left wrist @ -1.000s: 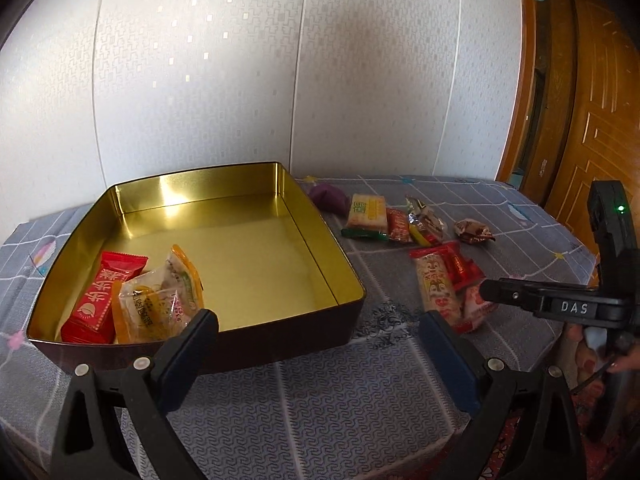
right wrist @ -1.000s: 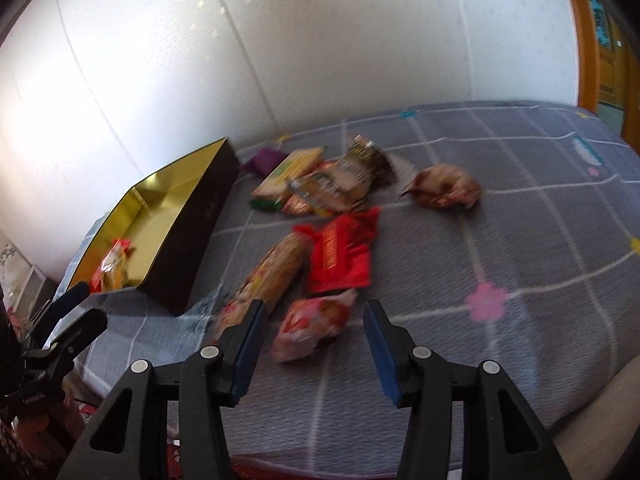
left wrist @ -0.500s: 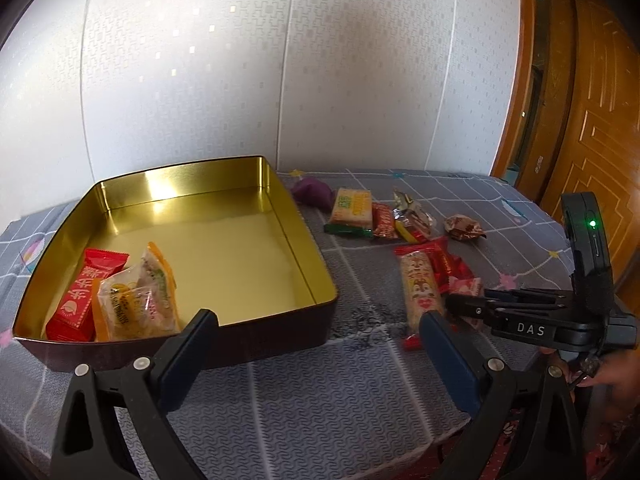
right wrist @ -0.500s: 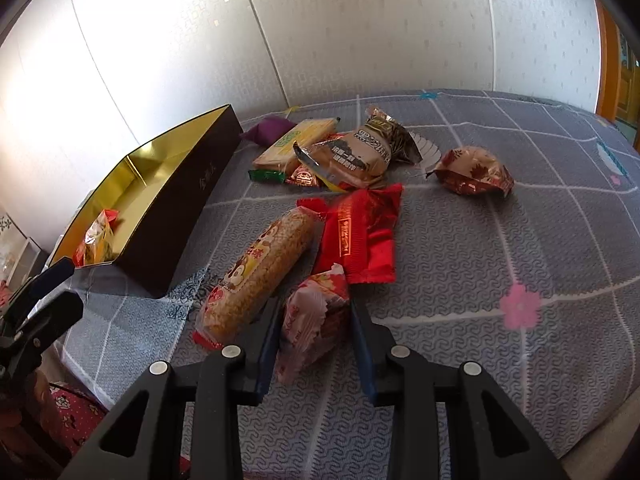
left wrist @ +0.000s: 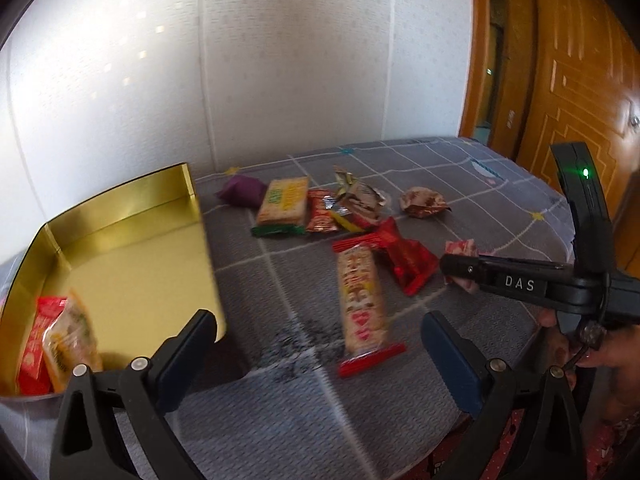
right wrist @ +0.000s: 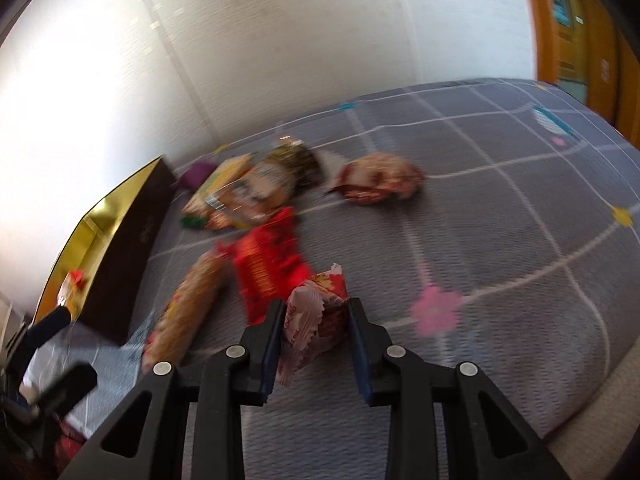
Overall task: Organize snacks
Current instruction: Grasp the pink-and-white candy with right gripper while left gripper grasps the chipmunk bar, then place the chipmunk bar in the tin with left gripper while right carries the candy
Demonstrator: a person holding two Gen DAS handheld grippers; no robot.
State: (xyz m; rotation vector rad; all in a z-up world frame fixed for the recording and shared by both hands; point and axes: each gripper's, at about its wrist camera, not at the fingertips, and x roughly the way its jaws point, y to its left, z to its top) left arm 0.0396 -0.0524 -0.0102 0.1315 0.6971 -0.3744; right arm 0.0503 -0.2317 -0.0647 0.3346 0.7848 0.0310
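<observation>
Pink-and-white crinkly snack packet (right wrist: 316,312) sits between the fingers of the right gripper (right wrist: 314,332), zigzag sealed edge facing the camera, red print on the upper half; jaws closing on it, both pads against its sides, and it looks lifted a little off the grey checked cloth (right wrist: 500,248). From the left wrist view same packet (left wrist: 462,249) pokes out past the fingertips, only its top showing. Left gripper (left wrist: 320,344) wide open, nothing between its fingers, hanging over the near edge of the cloth. Gold tin (left wrist: 132,248) on the left, dark outer wall, with a red packet (left wrist: 38,336) and a clear orange-edged packet (left wrist: 70,344) in its near corner. Loose on the cloth: long rice-cracker bar (left wrist: 362,300), red wrapper (left wrist: 404,256) just beside it, green-and-yellow biscuit pack (left wrist: 282,204), purple pouch (left wrist: 242,190), small red sachet (left wrist: 322,212), brown foil packet (left wrist: 360,196), round brown-red packet (left wrist: 424,202) apart to the right. Right view blurred.
</observation>
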